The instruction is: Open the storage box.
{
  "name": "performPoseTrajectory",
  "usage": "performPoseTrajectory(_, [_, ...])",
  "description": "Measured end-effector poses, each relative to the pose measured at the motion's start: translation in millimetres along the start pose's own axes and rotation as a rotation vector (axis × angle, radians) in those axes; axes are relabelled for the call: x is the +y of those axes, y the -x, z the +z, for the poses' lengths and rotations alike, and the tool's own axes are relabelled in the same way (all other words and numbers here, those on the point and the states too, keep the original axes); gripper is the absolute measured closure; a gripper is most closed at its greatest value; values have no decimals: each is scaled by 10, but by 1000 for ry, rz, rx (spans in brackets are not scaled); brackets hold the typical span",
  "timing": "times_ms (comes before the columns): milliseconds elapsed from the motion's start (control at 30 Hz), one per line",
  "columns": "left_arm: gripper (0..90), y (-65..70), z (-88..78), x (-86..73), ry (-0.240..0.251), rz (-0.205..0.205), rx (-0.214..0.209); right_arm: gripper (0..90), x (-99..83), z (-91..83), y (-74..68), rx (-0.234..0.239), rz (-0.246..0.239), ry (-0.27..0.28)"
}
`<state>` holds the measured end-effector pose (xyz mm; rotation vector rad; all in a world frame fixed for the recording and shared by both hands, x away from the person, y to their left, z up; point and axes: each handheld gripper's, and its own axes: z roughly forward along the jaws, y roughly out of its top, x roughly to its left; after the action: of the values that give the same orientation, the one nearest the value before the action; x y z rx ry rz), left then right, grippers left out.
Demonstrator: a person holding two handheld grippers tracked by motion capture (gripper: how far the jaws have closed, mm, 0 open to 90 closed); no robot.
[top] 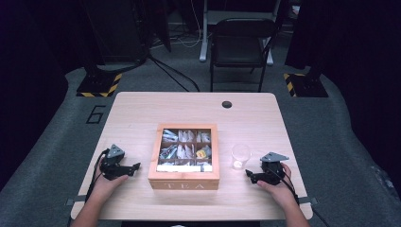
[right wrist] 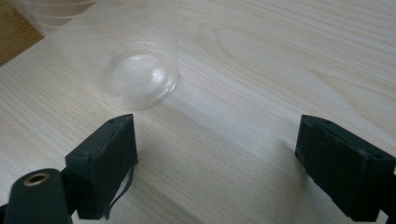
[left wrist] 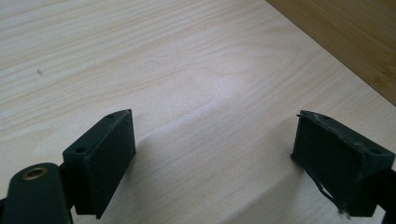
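Nothing is picked up yet. My left gripper rests near the left edge of the light wooden table, jaws wide apart with bare wood between them. My right gripper rests near the right edge, jaws apart too and holding nothing. The clear plastic cup stands empty just beside it. The square wooden tea box with a glass lid sits closed in the middle, tea bags inside. I think all the work is still left.

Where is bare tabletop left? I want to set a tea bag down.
Bare: the far strip between the tea box and the dark hole, and the left side beyond the left gripper. Crowded: the right side, where the clear cup stands near the right gripper.
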<state>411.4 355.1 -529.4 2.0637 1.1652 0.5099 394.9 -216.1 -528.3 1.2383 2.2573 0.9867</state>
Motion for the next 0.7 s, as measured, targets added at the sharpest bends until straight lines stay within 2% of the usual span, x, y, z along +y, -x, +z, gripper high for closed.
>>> performPoseTrajectory(200, [128, 9, 12, -3, 14, -6, 10, 115, -4, -6, -18, -8, 19, -2])
performPoseTrajectory(700, [127, 15, 4, 0, 5, -10, 11, 113, -7, -3, -17, -17, 12, 4])
